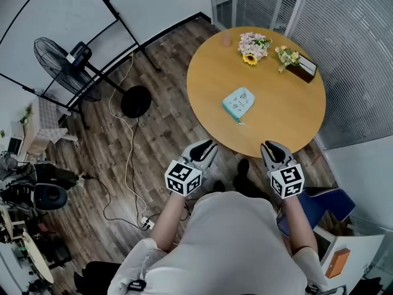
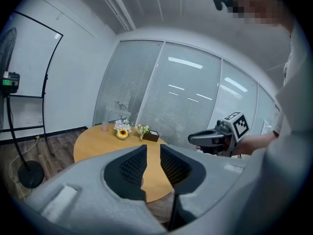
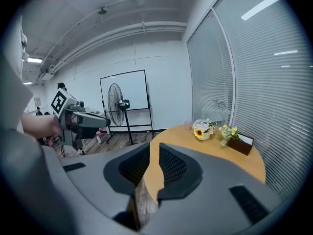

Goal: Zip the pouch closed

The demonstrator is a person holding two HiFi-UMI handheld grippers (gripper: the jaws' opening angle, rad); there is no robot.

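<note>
A light teal pouch (image 1: pixel 238 102) with small prints lies flat on the round wooden table (image 1: pixel 288 115), on its near half. Both grippers hang short of the table's near edge, over the floor, pointing toward the table. The left gripper (image 1: pixel 209 145) is below and left of the pouch, its jaws a little apart with nothing between them (image 2: pixel 153 148). The right gripper (image 1: pixel 268 146) is below and right of the pouch, also slightly open and empty (image 3: pixel 154 148). In neither gripper view does the pouch show.
Two small flower arrangements (image 1: pixel 253 47) (image 1: pixel 286 56), a dark box (image 1: pixel 304 68) and a pink cup (image 1: pixel 226 39) stand at the table's far side. A standing fan (image 1: pixel 67 66) and cables (image 1: pixel 126 165) are on the wooden floor at left. A blue chair (image 1: pixel 322 204) is at right.
</note>
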